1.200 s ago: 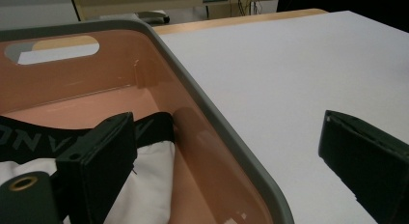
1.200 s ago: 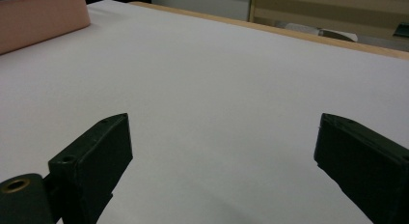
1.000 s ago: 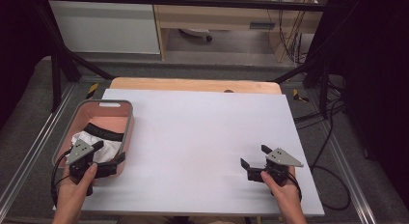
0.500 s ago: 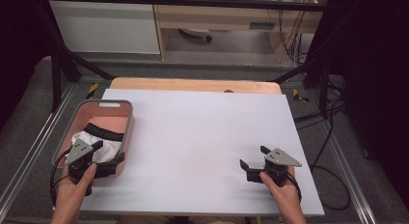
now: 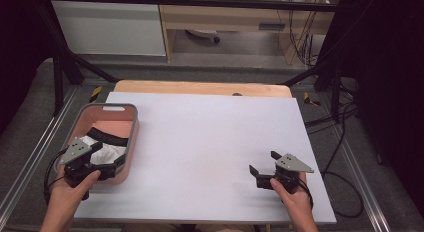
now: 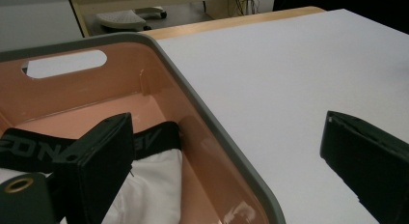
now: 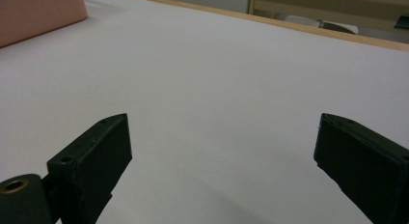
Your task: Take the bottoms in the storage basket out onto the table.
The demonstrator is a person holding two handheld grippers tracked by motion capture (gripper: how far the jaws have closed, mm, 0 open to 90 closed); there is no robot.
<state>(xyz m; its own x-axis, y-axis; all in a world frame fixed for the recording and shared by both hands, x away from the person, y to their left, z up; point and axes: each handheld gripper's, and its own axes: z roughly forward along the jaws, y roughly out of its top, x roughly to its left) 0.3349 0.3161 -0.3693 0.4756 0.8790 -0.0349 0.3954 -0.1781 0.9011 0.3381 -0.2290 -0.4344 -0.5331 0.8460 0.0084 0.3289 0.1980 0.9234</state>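
Note:
A pink bin with a grey rim (image 5: 134,132) stands at the table's left side. Inside it lies a white garment with a black lettered waistband (image 5: 107,140). My left gripper (image 5: 107,157) is open at the bin's near right corner. In the left gripper view the left gripper (image 6: 224,125) straddles the bin's rim (image 6: 193,93): one jaw hangs over the garment (image 6: 149,185), the other over the table. My right gripper (image 5: 264,163) is open low over the bare table at the near right. The right gripper (image 7: 222,120) has nothing between its jaws.
The white tabletop (image 5: 210,137) stretches between the two grippers, with a wooden strip (image 5: 200,87) along its far edge. A corner of the pink bin (image 7: 38,16) shows far off in the right gripper view. Metal frame rails and cables lie beyond the table's sides.

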